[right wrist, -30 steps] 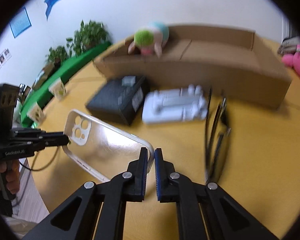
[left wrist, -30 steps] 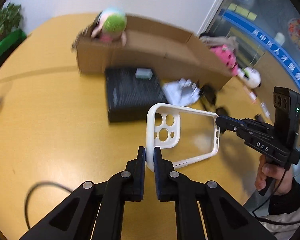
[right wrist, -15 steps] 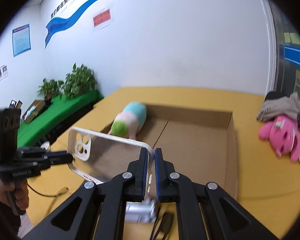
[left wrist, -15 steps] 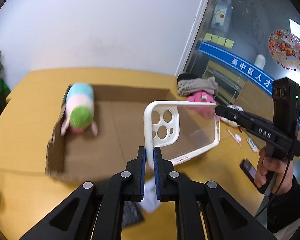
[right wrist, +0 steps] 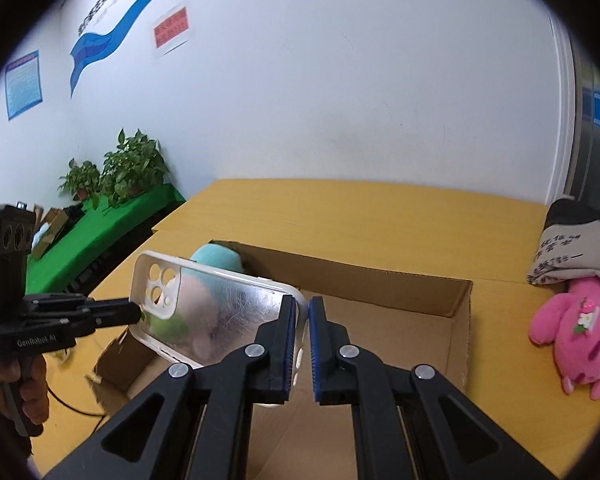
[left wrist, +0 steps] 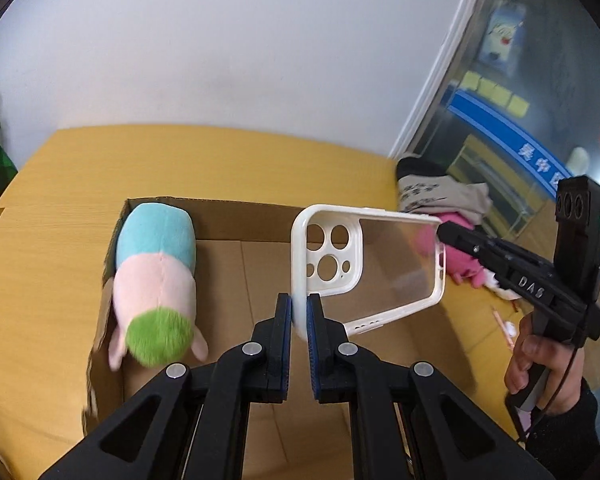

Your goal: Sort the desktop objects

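A white-rimmed clear phone case (left wrist: 364, 268) hangs in the air over an open cardboard box (left wrist: 236, 220). My left gripper (left wrist: 299, 312) is shut on the case's camera-end corner. My right gripper (right wrist: 302, 320) is shut on the opposite corner; the case shows in the right wrist view (right wrist: 216, 312) too. The right gripper shows in the left wrist view (left wrist: 444, 232), the left gripper in the right wrist view (right wrist: 138, 312). A blue, pink and green plush toy (left wrist: 156, 280) lies inside the box at its left end.
The box stands on a yellow wooden table (left wrist: 60, 200). A pink plush toy (right wrist: 580, 332) and a grey printed cloth (right wrist: 568, 256) lie on the table right of the box. Potted plants (right wrist: 120, 168) on a green surface stand at the far left by the wall.
Both grippers have carried the phone case up from low over the table and forward over the open box. The black box and white item on the table have dropped out of view.
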`<state>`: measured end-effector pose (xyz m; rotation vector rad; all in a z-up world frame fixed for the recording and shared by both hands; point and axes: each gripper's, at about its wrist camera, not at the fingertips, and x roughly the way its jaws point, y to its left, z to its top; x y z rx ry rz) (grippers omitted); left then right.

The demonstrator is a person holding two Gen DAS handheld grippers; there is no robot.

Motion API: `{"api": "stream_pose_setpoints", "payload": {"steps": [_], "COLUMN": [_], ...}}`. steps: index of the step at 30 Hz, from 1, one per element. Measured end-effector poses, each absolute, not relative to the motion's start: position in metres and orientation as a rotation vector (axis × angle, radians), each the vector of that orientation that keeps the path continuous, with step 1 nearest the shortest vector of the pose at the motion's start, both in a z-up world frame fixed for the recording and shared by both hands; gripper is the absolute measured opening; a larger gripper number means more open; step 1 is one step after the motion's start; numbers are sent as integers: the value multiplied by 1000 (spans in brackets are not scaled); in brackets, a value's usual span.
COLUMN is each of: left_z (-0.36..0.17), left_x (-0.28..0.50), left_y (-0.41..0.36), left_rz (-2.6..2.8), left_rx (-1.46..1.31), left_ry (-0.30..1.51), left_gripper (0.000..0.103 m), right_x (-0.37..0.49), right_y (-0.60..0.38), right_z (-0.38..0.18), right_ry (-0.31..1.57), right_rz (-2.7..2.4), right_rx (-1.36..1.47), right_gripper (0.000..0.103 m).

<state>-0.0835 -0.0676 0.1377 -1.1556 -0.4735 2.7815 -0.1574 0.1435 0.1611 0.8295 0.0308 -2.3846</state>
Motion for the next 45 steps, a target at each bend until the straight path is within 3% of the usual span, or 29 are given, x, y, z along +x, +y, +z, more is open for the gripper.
{"api": "stream_pose_setpoints", "payload": {"steps": [11, 16, 23, 24, 25, 26, 27, 28, 32, 34, 39, 42, 45], "left_z": [58, 20, 17, 20, 27, 36, 45, 57, 113, 137, 144, 116, 79], "left_x": [-218, -237, -246, -244, -239, -233, -226, -217, -160, -119, -24, 11, 21], "left_y": [-95, -98, -96, -98, -96, -95, -96, -96, -94, -92, -82, -90, -99], "left_rz": [2667, 2627, 2590, 2602, 2617, 2634, 2651, 2667, 2685, 2728, 2830, 2771, 2772], "left_rx": [-1571, -1723, -1768, -1752, -1724, -1684, -1639, -1587, -1341, -1229, -1110, -1165, -1265], "left_ry": [-522, -500, -503, -494, -483, -470, -458, -456, -491, -442, -270, -370, -464], "left_gripper": [6, 6, 7, 13, 27, 36, 55, 69, 83, 98, 103, 103, 103], "right_x": [-290, -323, -334, -333, -332, -328, -321, -315, -249, -204, -96, -56, -39], "right_y": [124, 108, 101, 101, 102, 104, 106, 110, 131, 147, 188, 197, 205], "right_z": [77, 24, -3, -2, 1, 6, 15, 24, 86, 109, 116, 93, 67], "right_ry": [-51, -69, -128, -118, -112, -104, -91, -83, -95, -99, -33, 106, 76], "right_rz": [-2328, -2265, -2267, -2275, -2281, -2289, -2304, -2316, -2283, -2278, -2269, -2316, -2307], "right_rx": [1122, 1278, 1341, 1338, 1329, 1309, 1278, 1246, 1079, 999, 942, 1013, 1098], "right_gripper": [7, 7, 12, 20, 29, 52, 67, 68, 71, 78, 81, 81, 81]}}
